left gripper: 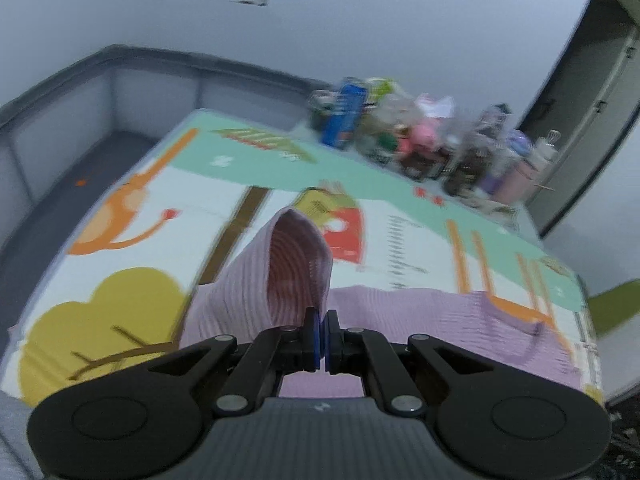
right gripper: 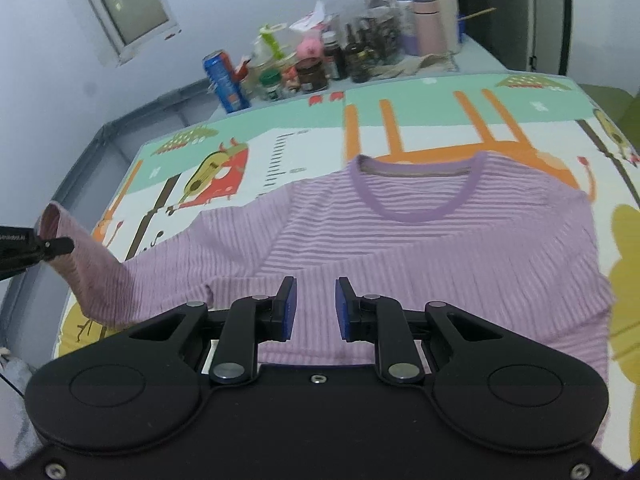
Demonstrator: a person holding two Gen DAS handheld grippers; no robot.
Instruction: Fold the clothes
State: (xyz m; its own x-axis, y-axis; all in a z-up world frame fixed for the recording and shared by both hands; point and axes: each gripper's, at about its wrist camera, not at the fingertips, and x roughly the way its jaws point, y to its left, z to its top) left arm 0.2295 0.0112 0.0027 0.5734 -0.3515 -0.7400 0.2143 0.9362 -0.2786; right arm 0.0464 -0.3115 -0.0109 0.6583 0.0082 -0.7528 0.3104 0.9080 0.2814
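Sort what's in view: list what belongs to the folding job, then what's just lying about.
Job:
purple striped sweater
its sleeve, pinched by the left gripper
right gripper, open

Lying about:
blue can
dark bottles
pink flask
play mat

Lilac striped sweater (right gripper: 420, 248); pastel cartoon-print mat (right gripper: 304, 148).

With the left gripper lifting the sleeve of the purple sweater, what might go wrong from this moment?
1. The left gripper pinches only the cuff edge of the sleeve, so the fabric might slip out.
2. The right gripper is open above the sweater and holds nothing, so the body may drag and wrinkle.
3. A wide swing could hit the bottles behind the mat.
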